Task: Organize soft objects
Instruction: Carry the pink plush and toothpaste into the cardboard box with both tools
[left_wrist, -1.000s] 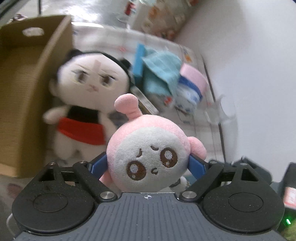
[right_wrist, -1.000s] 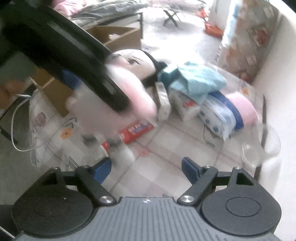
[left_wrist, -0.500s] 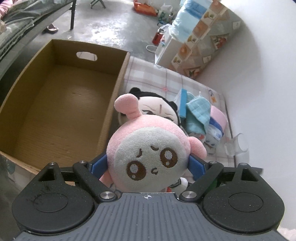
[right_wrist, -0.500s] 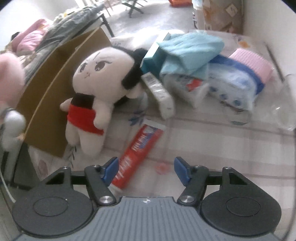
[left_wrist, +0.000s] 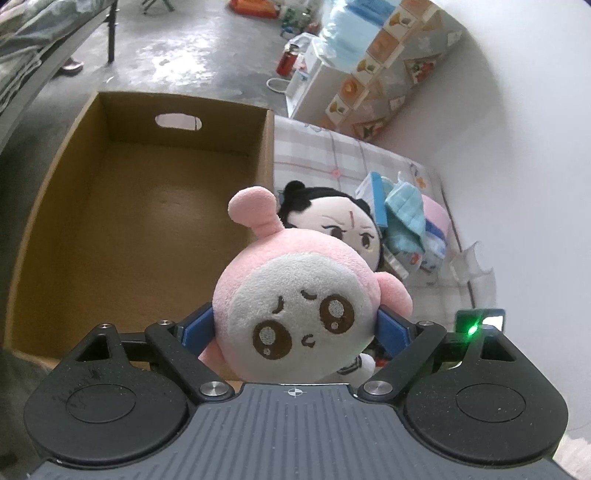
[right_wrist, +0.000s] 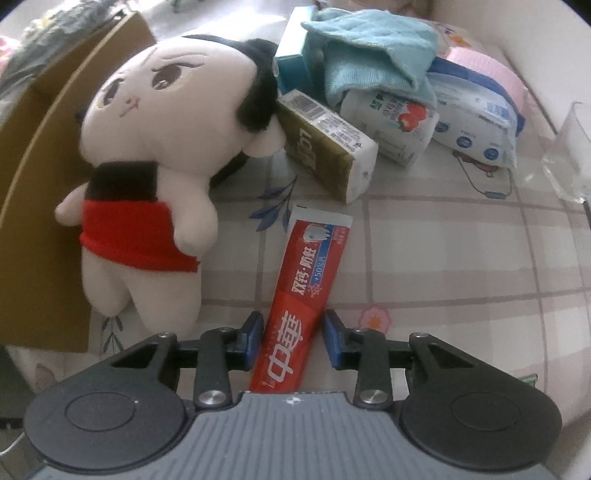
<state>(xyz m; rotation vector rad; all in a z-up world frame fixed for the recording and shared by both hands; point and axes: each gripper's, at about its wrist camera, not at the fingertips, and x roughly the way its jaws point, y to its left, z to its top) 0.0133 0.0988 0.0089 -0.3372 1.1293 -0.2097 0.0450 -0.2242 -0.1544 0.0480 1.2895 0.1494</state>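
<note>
My left gripper (left_wrist: 295, 325) is shut on a round pink-and-white plush (left_wrist: 295, 295), held above the near right corner of an open cardboard box (left_wrist: 147, 206). A black-haired doll in a red skirt (right_wrist: 162, 147) lies on the checked tablecloth against the box's side; the doll (left_wrist: 343, 221) also shows behind the plush. My right gripper (right_wrist: 291, 332) points down at a red toothpaste tube (right_wrist: 306, 280). Its jaws are closing with the tube between them, and the blue pads (right_wrist: 255, 332) stand right at the tube's edges. A light blue towel (right_wrist: 369, 48) lies on the pile behind.
Behind the doll lie an olive carton (right_wrist: 325, 147), a white drink pack (right_wrist: 391, 122), a blue-and-white tissue pack (right_wrist: 476, 107) and a pink roll (right_wrist: 487, 66). A clear plastic cup (right_wrist: 569, 155) stands at the table's right edge by the white wall.
The left gripper has carried the pink plush up and over toward the box. The right gripper has come down over the toothpaste tube, rolled, and narrowed its jaws around it.
</note>
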